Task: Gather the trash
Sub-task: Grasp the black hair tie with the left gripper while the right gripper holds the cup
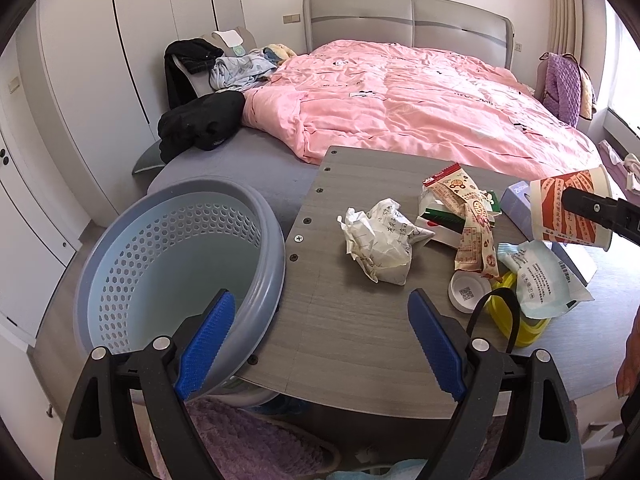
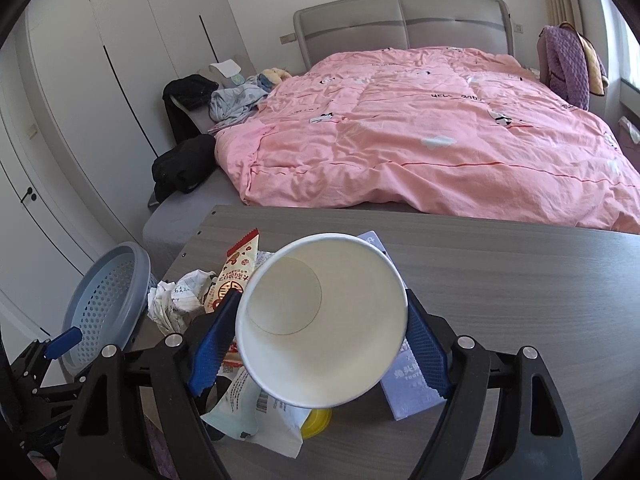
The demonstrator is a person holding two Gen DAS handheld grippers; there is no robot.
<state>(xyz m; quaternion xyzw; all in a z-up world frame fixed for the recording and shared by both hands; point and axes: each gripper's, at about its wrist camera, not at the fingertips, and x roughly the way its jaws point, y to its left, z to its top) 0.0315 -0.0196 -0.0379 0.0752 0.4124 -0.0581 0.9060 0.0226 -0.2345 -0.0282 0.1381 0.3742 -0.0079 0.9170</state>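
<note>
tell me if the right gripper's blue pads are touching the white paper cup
Touching. In the right wrist view both blue pads of the right gripper press against opposite sides of the white paper cup, with no gap visible.

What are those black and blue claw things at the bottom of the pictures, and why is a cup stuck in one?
They are grabbing tools. A person holds one in each hand, and a small camera sits on each tool, looking forward past its jaws. One picture comes from the left gripper: its jaws are wide open with nothing between them, next to a blue basket for the trash. The other comes from the right gripper, which squeezes a paper cup by its sides; you look straight into it. On the grey table lie a crumpled paper, snack wrappers, a small white lid and something yellow.
</note>
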